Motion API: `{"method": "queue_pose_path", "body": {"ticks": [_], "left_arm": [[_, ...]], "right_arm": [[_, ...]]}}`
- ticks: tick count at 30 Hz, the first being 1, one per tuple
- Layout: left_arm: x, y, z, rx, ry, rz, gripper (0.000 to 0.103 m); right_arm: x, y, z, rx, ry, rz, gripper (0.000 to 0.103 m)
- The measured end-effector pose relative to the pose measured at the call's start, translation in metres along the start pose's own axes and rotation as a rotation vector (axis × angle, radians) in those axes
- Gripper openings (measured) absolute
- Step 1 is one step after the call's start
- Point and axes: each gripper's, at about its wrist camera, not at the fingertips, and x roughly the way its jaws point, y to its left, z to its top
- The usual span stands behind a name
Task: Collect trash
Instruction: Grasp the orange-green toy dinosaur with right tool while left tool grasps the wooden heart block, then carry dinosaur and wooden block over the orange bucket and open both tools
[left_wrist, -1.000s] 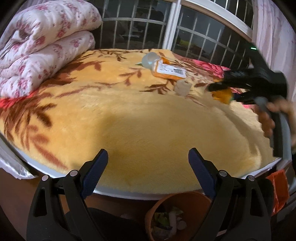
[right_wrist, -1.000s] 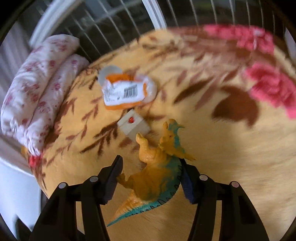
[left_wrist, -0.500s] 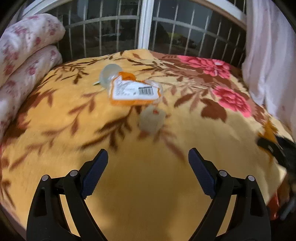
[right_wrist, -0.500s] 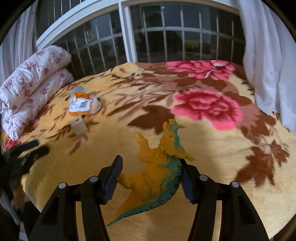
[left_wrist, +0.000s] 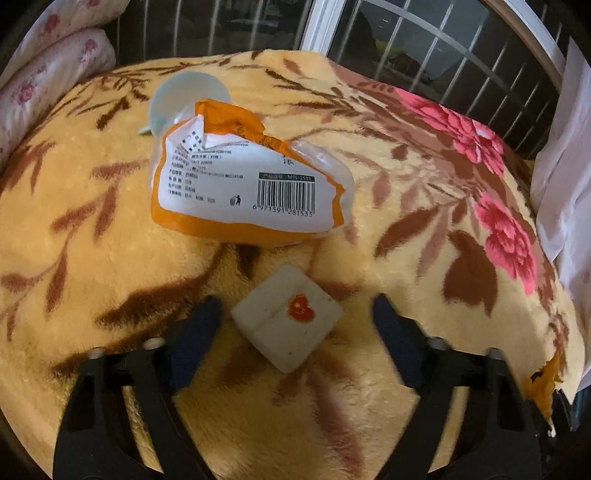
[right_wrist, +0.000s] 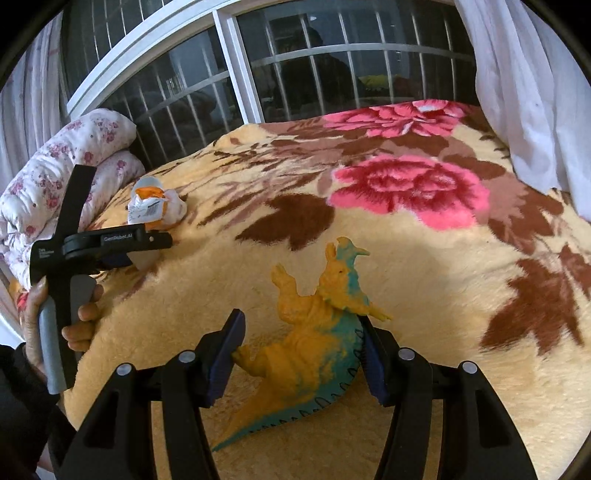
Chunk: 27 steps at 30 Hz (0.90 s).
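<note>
Left tongs (left_wrist: 291, 325) closing round the small white block with a red sticker (left_wrist: 286, 317) (pads not yet touching) — next, pinch and lift; right tongs (right_wrist: 301, 350) grip the orange-and-teal toy dinosaur (right_wrist: 314, 332).

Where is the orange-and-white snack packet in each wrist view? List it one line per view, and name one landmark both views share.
Left wrist: the snack packet lies upper centre on the blanket, beyond the small white block.
Right wrist: the packet is small at far left, just above the left gripper.
Shared landmark: the barred window behind the bed.
</note>
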Motion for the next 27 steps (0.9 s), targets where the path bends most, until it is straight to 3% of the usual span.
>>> {"method": "queue_pose_path", "body": {"ticks": [3,8,15,27], "left_arm": [[0.0,0.002,0.0,-0.008,-0.007,0.026,0.048],[-0.005,0.01,-0.002,-0.044,-0.03,-0.02,0.047],[-0.037,0.006,-0.018,-0.001,-0.088,-0.06,0.047],[-0.111,-0.007,-0.064,0.133,-0.182,0.056,0.047]], "right_arm": [[0.003,0.003,-0.002,-0.012,-0.002,-0.005,0.057],[0.005,0.002,-0.003,-0.008,-0.004,0.004,0.057],[0.008,-0.002,-0.005,0.003,-0.003,0.015,0.057],[-0.012,0.003,0.002,0.011,-0.041,0.001,0.057]]}}
